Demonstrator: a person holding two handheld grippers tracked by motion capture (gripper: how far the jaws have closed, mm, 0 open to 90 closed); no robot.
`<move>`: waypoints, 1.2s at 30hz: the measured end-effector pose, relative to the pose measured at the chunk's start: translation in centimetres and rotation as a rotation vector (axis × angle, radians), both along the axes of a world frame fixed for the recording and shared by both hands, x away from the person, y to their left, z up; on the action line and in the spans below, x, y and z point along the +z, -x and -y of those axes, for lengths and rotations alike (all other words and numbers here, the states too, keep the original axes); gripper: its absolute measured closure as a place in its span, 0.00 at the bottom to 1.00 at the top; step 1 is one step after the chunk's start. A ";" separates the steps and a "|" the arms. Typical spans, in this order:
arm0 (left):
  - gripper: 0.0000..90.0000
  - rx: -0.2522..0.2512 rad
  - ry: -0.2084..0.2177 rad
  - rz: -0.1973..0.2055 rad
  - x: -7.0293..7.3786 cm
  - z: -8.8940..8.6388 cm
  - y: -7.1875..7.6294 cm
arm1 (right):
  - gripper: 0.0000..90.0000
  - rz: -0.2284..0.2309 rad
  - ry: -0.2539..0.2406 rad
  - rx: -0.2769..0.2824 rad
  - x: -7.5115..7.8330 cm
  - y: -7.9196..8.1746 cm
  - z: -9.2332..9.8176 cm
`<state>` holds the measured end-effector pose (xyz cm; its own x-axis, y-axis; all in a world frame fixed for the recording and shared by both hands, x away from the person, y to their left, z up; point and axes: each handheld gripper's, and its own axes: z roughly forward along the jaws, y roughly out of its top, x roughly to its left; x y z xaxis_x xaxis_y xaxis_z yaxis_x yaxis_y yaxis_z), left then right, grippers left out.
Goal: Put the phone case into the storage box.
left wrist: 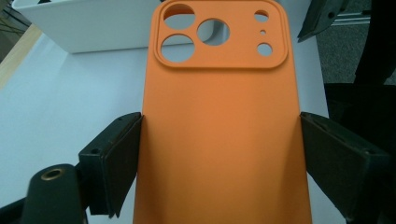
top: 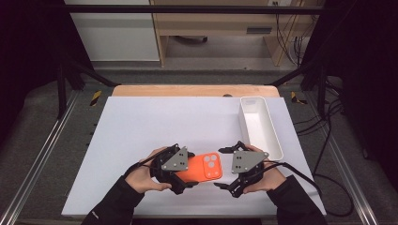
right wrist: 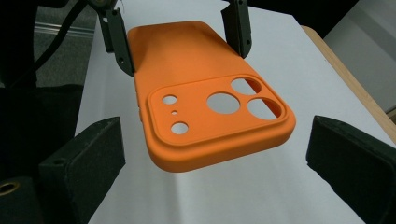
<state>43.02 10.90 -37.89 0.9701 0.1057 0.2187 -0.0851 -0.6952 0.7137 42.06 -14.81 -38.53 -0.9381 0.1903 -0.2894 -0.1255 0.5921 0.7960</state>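
Your left gripper (left wrist: 219, 154) is clamped on the orange phone case (left wrist: 219, 140): in the left gripper view both pads press the long side edges of the case, which runs straight out from between the jaws, with the block of lens holes at its far end. That view also shows the white tray (left wrist: 93, 28) beyond the case's far end.

Your right gripper (right wrist: 215, 154) stands wide, its jaws on either side of the case's lens end without touching it. The right gripper view shows a clear gap between each pad and the case, a detail the high view cannot resolve. It also shows the case raised off the white table (right wrist: 233, 196), with the left gripper's jaws gripping it at the far end.

In the high view the case (top: 202, 168) lies between the two grippers, the left gripper (top: 180, 174) over its plain end and the right gripper (top: 227, 166) just beside its lens end. The tray (top: 259, 124) sits beyond the right gripper, apart from it.
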 end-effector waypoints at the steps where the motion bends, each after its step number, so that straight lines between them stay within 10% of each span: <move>1: 0.17 -0.003 -0.002 0.002 0.0 0.0 0.0 | 0.05 0.000 0.000 0.001 0.0 0.0 0.0; 36: 0.17 -0.047 0.005 0.000 -0.5 0.6 0.3 | 0.10 -0.024 -0.044 0.147 -1.8 -1.2 -1.2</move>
